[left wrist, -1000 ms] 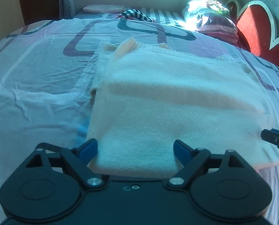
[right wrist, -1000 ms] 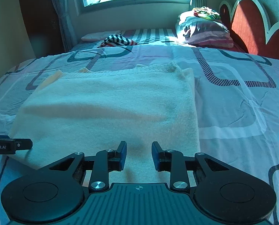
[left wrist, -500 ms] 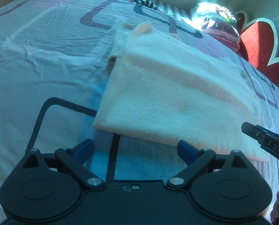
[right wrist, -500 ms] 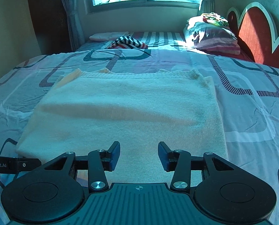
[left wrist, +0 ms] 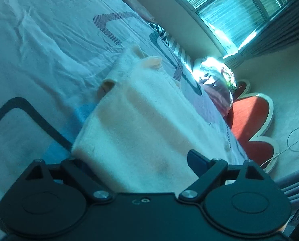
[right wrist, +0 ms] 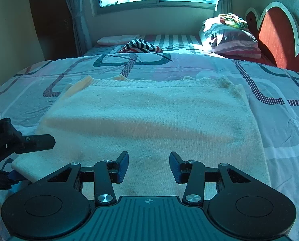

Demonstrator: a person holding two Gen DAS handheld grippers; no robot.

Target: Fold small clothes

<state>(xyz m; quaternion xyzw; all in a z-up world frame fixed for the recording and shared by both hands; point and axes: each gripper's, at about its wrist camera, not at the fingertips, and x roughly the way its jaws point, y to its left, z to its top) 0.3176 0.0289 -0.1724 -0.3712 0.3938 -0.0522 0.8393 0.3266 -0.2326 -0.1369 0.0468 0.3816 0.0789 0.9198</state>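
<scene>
Folded cream garment is laid flat on the bed. Left tool is spread wide across its near corner edge. Right tool is held open above its near hem, nothing gripped.

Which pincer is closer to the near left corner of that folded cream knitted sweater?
Left. The left gripper straddles that corner of the folded cream knitted sweater, open; the right gripper hovers open over its near edge's middle.
</scene>
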